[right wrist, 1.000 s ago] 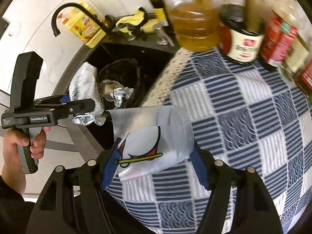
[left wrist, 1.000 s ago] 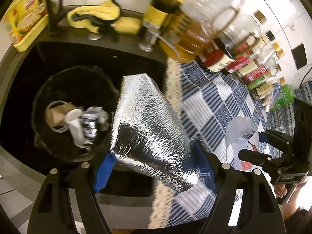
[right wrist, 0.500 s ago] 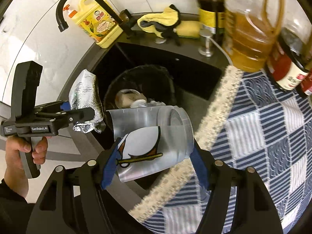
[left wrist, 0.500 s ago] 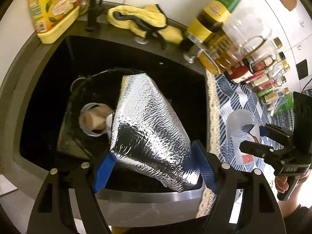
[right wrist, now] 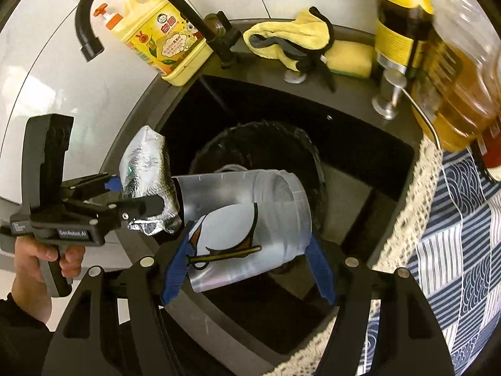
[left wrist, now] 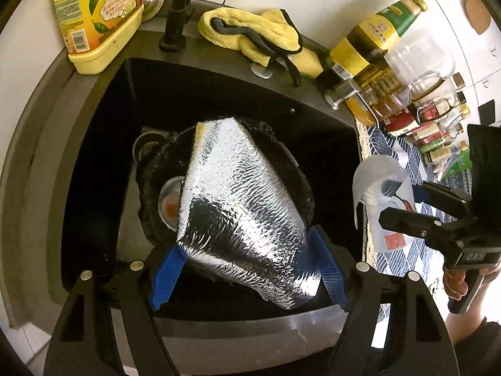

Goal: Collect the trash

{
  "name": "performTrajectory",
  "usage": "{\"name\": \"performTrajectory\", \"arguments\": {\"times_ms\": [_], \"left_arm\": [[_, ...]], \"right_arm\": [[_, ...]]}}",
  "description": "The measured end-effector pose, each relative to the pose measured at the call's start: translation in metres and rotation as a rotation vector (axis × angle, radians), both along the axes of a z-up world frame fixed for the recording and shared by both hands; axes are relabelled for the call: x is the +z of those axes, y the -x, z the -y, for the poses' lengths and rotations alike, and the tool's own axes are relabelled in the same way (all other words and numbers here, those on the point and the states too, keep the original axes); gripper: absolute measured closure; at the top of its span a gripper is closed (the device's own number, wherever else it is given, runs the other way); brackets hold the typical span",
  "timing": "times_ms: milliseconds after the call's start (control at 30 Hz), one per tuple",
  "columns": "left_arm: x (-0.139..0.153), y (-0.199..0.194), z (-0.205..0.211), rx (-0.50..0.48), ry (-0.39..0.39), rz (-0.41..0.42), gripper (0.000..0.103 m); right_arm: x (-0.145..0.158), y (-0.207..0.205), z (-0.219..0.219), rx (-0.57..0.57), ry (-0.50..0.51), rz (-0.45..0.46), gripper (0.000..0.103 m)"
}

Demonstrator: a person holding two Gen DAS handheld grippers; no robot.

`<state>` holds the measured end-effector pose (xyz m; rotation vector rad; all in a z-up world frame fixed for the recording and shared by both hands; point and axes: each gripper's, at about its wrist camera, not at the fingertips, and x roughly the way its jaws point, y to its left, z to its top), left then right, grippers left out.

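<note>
My left gripper (left wrist: 247, 269) is shut on a crumpled silver foil bag (left wrist: 241, 206) and holds it over a black-lined bin (left wrist: 150, 188) that stands in the dark sink (left wrist: 103, 131). A cup with orange residue (left wrist: 169, 203) lies in the bin. My right gripper (right wrist: 247, 263) is shut on a clear plastic cup with a printed picture (right wrist: 244, 219), held over the same bin (right wrist: 260, 144). The right gripper and cup show in the left wrist view (left wrist: 385, 206), the left gripper and foil bag in the right wrist view (right wrist: 147, 188).
A black tap (right wrist: 137, 9), a yellow detergent bottle (left wrist: 94, 15) and a yellow cloth (left wrist: 250, 37) sit behind the sink. Oil and sauce bottles (left wrist: 391, 87) stand on the blue checked tablecloth (right wrist: 463, 250) to the right.
Both grippers have moved left from above the tablecloth to above the sink and bin, still holding the foil bag and the plastic cup.
</note>
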<state>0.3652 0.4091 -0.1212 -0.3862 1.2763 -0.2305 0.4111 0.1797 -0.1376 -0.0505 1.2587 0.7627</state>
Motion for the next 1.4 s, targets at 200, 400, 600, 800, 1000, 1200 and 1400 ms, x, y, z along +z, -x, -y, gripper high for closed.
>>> {"name": "performTrajectory", "arguments": {"times_ms": [200, 400, 600, 800, 1000, 1200, 1400], "left_arm": [[-0.01, -0.015, -0.005, -0.035, 0.008, -0.009, 0.027], [-0.024, -0.023, 0.0, -0.089, 0.002, -0.031, 0.026], [-0.032, -0.025, 0.002, -0.113, -0.014, -0.057, 0.019], [-0.032, -0.024, -0.001, -0.108, -0.021, -0.058, 0.019], [-0.029, -0.019, 0.0, -0.115, -0.032, -0.051, 0.019], [-0.018, -0.009, 0.003, -0.093, -0.056, -0.02, 0.019], [-0.003, 0.003, 0.01, -0.094, -0.084, 0.011, 0.018]], "right_arm": [[-0.009, -0.024, -0.02, -0.004, 0.006, -0.013, 0.035], [-0.02, -0.045, -0.03, -0.018, 0.018, -0.059, 0.032], [-0.03, -0.055, -0.036, -0.027, 0.015, -0.104, 0.026], [-0.025, -0.055, -0.037, -0.028, -0.008, -0.114, 0.024], [-0.015, -0.047, -0.033, -0.039, -0.007, -0.095, 0.024], [-0.001, -0.031, -0.025, -0.047, -0.004, -0.075, 0.024], [0.015, -0.012, -0.001, -0.082, 0.001, -0.051, 0.024]]}}
